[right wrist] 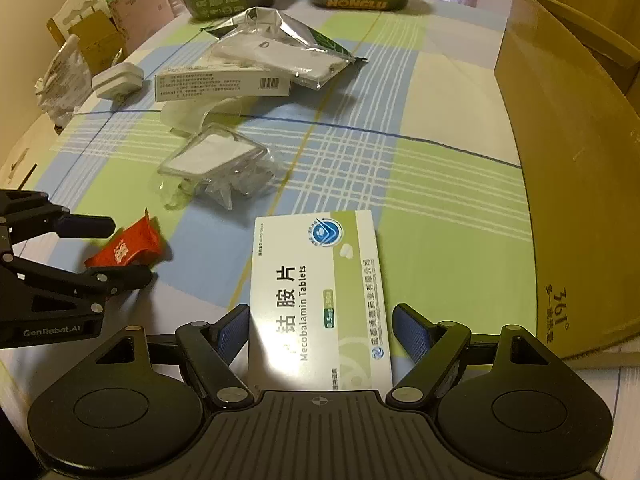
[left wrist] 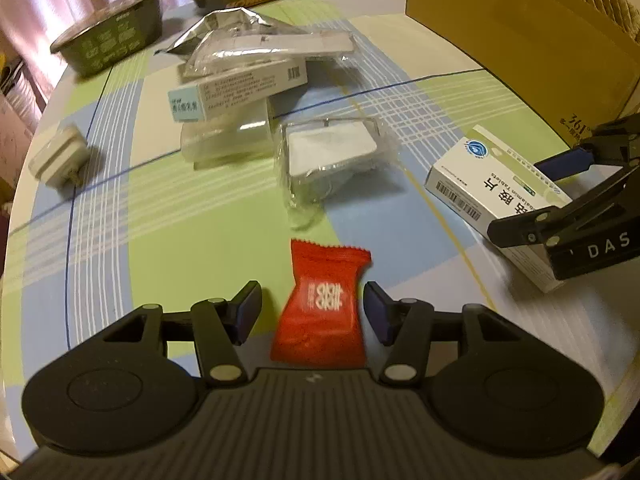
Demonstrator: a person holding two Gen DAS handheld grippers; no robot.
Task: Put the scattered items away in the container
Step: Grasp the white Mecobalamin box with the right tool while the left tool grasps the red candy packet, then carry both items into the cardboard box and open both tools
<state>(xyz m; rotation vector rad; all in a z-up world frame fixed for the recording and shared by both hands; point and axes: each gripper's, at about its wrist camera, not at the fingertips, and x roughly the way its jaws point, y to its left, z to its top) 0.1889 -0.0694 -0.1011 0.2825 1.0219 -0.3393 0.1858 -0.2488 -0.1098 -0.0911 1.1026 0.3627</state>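
Left gripper [left wrist: 312, 316]: jaws wide, straddling red sachet [left wrist: 320, 312], lower centre; soft, light, so pinch its middle.
Right gripper [right wrist: 320, 336]: jaws wide around tablet box [right wrist: 316, 300]; stiff, light, so grip long sides.
Cardboard box [right wrist: 560, 160]: right edge.

cardboard box [right wrist: 560, 184] cut off at edge; its inside hidden.
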